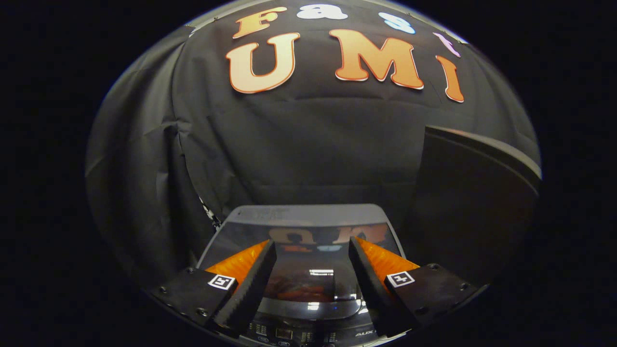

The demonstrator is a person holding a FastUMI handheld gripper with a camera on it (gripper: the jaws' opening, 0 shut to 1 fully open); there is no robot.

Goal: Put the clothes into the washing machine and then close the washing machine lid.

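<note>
Gripper (312,250): my fingers spread wide, holding nothing.
Washer lid (308,270): shut, glossy dark glass just ahead, reflecting light.

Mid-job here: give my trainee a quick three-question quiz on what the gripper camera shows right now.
1. True or false: the gripper holds a garment in its jaws.
2. The washing machine lid is: A) propped upright, B) lying flat and shut, C) taken off.
3. Short answer: which part of the machine shows nearest the camera, low between the jaws?

Key
1. False: the jaws stand open over the lid with nothing between them.
2. B.
3. The control panel.
</note>
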